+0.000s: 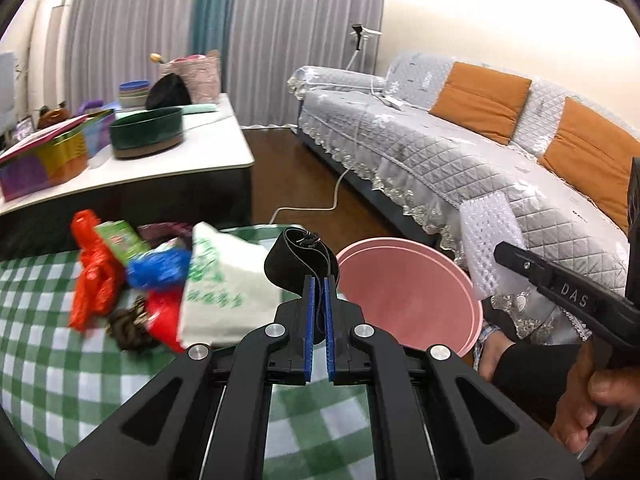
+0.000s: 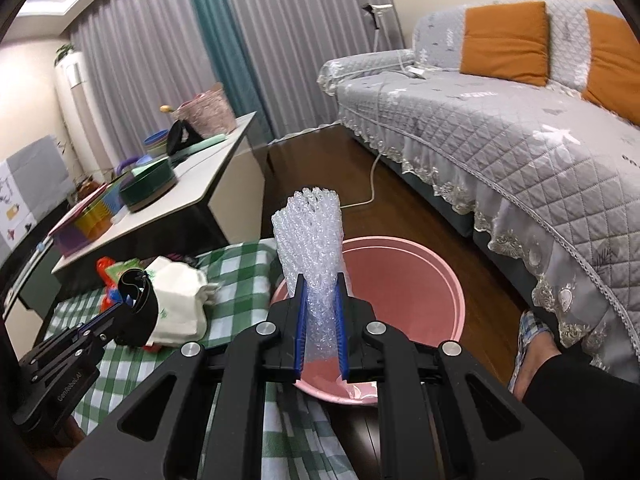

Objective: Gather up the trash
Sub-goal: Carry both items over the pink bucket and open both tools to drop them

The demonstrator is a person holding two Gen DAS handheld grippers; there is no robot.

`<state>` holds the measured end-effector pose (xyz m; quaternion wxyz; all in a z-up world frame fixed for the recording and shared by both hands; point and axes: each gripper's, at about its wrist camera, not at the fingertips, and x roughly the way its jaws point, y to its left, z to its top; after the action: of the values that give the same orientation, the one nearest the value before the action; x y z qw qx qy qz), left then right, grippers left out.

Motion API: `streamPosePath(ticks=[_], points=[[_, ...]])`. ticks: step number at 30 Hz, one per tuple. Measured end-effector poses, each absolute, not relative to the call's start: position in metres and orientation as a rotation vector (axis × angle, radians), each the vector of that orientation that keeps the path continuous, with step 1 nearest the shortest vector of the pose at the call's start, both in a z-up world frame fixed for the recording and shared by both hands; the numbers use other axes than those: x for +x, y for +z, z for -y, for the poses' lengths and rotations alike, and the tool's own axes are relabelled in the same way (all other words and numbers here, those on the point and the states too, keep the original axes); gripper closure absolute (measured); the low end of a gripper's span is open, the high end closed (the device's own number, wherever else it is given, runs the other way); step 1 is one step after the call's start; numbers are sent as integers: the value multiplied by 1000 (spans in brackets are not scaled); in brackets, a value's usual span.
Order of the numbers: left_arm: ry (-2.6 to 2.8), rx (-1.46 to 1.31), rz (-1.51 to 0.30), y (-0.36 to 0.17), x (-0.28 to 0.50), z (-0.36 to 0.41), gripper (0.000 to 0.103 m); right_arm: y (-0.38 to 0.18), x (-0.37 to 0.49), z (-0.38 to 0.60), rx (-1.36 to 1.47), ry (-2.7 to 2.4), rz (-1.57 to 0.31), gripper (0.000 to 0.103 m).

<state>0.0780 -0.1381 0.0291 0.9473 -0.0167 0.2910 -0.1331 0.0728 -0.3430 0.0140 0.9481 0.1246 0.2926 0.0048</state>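
My left tool [image 1: 319,280] clamps a black strap [image 1: 296,264] | my right tool [image 2: 322,292] clamps bubble wrap [image 2: 310,236] over the pink basin [image 2: 404,280] | bags [image 1: 216,276] left on table [image 1: 40,360]

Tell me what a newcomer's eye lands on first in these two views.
First, the pink basin on the dark floor beside the green checked cloth, with both grippers near it: the right gripper is shut on a sheet of bubble wrap that stands up in front of the basin, and the left gripper is shut on a black strap. Next, the bright litter pile of red, blue and white bags on the cloth.
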Motion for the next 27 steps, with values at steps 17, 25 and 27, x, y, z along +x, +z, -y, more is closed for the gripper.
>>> streamPosePath(ticks=[17, 25, 27], points=[[-370, -13, -607, 24, 133, 180, 99, 5, 95, 369, 321, -58, -604, 90], [-427, -14, -619, 21, 145, 190, 99, -2, 100, 369, 332, -61, -626, 90], [-437, -13, -619, 22, 147, 193, 99, -4, 102, 369, 329, -61, -631, 90]])
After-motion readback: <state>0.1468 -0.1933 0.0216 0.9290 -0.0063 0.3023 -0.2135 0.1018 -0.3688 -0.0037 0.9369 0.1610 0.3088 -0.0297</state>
